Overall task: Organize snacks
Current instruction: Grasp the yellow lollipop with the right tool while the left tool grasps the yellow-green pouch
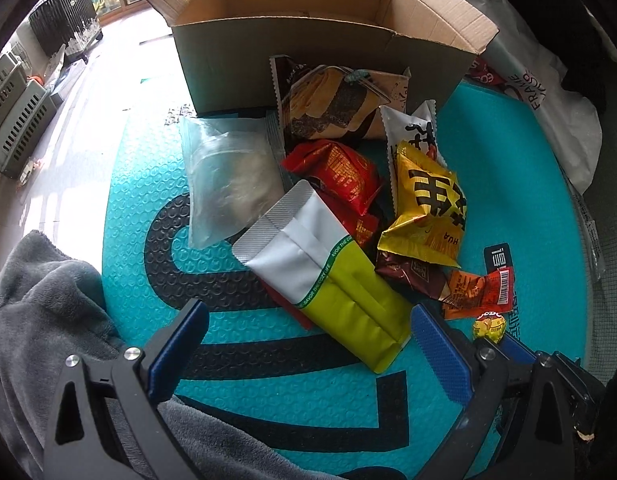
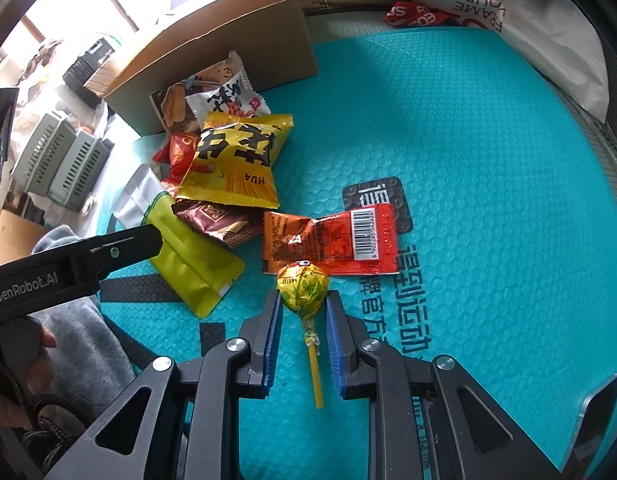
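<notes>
Our right gripper [image 2: 302, 312] pinches the lollipop [image 2: 303, 286] on the teal mat [image 2: 468, 160]; we should lift straight up toward the cardboard box [image 1: 308, 40]; the left gripper [image 1: 308, 336] hangs spread above the green pouch [image 1: 356, 312].

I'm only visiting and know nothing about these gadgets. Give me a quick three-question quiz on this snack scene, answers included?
1. True or false: the right gripper is closed on the lollipop.
2. What lies between the open left gripper fingers? A) red packet B) lime-green pouch C) clear bag
3. The cardboard box behind the snack pile stands with its flaps ____.

Key: 1 true; 2 B; 3 open.
</notes>
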Tool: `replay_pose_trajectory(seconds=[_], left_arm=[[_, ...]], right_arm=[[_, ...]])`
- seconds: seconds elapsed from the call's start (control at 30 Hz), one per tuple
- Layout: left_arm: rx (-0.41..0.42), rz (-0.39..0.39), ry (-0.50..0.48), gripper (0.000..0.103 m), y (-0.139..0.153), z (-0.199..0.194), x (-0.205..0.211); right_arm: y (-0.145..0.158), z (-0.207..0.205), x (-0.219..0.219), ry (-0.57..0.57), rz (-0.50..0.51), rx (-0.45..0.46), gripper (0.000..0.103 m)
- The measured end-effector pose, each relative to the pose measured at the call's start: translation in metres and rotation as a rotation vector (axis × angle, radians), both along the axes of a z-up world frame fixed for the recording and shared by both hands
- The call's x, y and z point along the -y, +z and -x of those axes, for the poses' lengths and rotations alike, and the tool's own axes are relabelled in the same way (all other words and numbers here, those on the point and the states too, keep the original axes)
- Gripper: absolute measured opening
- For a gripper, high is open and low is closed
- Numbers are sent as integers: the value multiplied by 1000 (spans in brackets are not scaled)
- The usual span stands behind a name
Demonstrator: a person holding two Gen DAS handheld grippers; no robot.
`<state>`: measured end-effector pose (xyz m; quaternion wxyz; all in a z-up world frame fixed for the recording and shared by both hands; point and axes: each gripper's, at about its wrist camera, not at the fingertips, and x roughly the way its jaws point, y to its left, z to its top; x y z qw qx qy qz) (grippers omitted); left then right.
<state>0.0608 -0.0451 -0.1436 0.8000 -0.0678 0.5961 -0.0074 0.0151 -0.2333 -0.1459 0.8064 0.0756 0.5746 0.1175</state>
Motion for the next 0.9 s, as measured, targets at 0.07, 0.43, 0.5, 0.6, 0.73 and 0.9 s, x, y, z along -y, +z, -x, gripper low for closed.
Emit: replay_pose_trajectory(seconds=[0.07,0.43,0.5,0.6,0.73,0.9], left_arm=[[-7,-12,-2,102,-5,-3,7],[-85,0,54,102,-32,-29,13],[-100,16,60,100,-34,-32,14],[-79,25,51,74,-29,-30,17],[-85,8,55,47,-27,-24,14],[-74,56,36,41,-26,-15,8]], right_arm=[[1,1,3,-3,5,2,21],[7,5,11,-22,37,6,21],[9,4,11,-24,38,9,21],[12,5,11,-21,43,17,21],[12,7,8,-19,46,16,21],[9,8,0,-21,42,20,21]])
